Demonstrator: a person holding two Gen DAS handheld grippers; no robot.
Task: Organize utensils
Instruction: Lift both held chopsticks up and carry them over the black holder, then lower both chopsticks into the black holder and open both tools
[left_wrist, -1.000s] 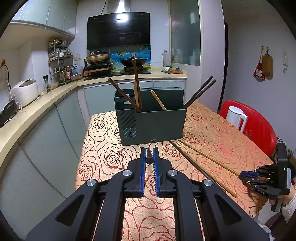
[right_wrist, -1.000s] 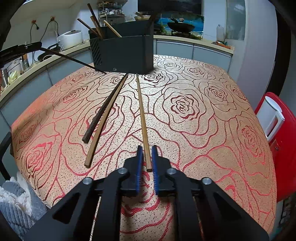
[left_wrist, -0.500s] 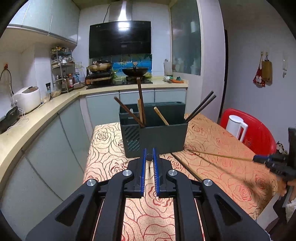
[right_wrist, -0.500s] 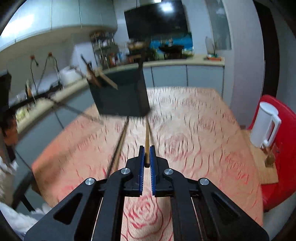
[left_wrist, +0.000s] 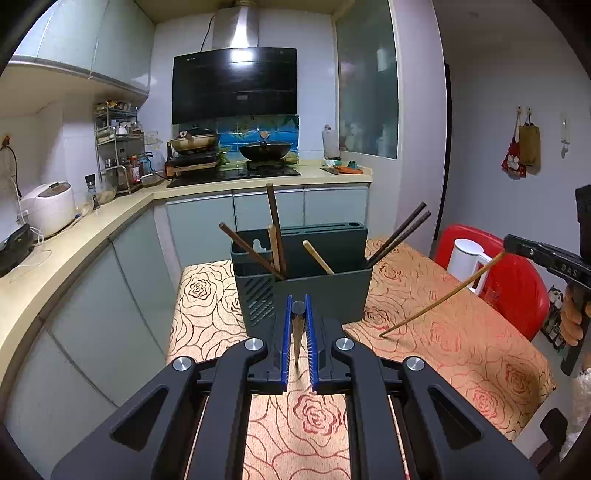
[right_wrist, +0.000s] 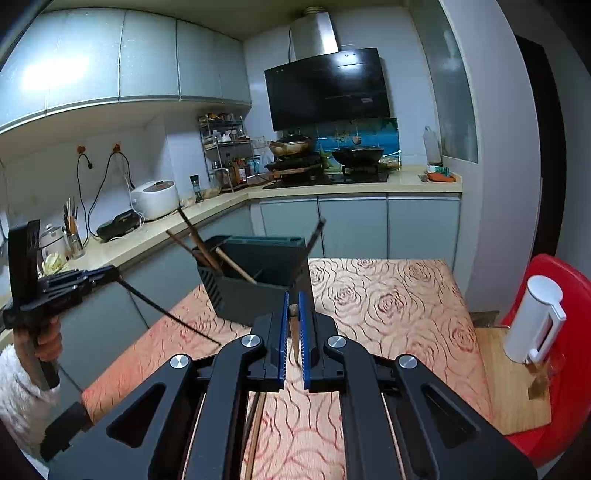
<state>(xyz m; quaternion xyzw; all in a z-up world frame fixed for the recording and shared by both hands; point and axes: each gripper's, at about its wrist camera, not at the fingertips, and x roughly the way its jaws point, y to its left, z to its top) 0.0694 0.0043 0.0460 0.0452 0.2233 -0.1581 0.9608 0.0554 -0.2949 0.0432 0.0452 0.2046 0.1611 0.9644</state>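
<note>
Chopsticks were the matter at this moment. The left hand-held gripper (left_wrist: 297, 334), at the lower centre of its own view, pinched a dark chopstick (right_wrist: 168, 314) near its thick end; in the right wrist view this stick ran from the middle left of the frame down toward the desk (left_wrist: 461, 343), its tip low, touching or close above the cloth. The right hand-held gripper (right_wrist: 292, 334) pinched a light bamboo chopstick (left_wrist: 441, 293) in the same manner, and in the left wrist view it slanted from the right edge down to the cloth. I judge each stick was held by one end so that the free end could be lowered first into the dark utensil holder (left_wrist: 321, 291), which stood in the centre of both frames.

Several chopsticks already leaned in the compartments of the holder: brown ones at the left, a pale one in the middle, two dark ones at the right corner. At the bottom of the right wrist view, two more sticks (right_wrist: 255, 432) seemed to lie on the desk under the gripper, so the work looked unfinished.

A cloth with a red rose pattern on orange covered the desk. Behind it were grey cabinets, a counter with a rice cooker (right_wrist: 155, 199), a stove with pans and a black hood. A white kettle (right_wrist: 535, 321) stood on a red chair at the right.
</note>
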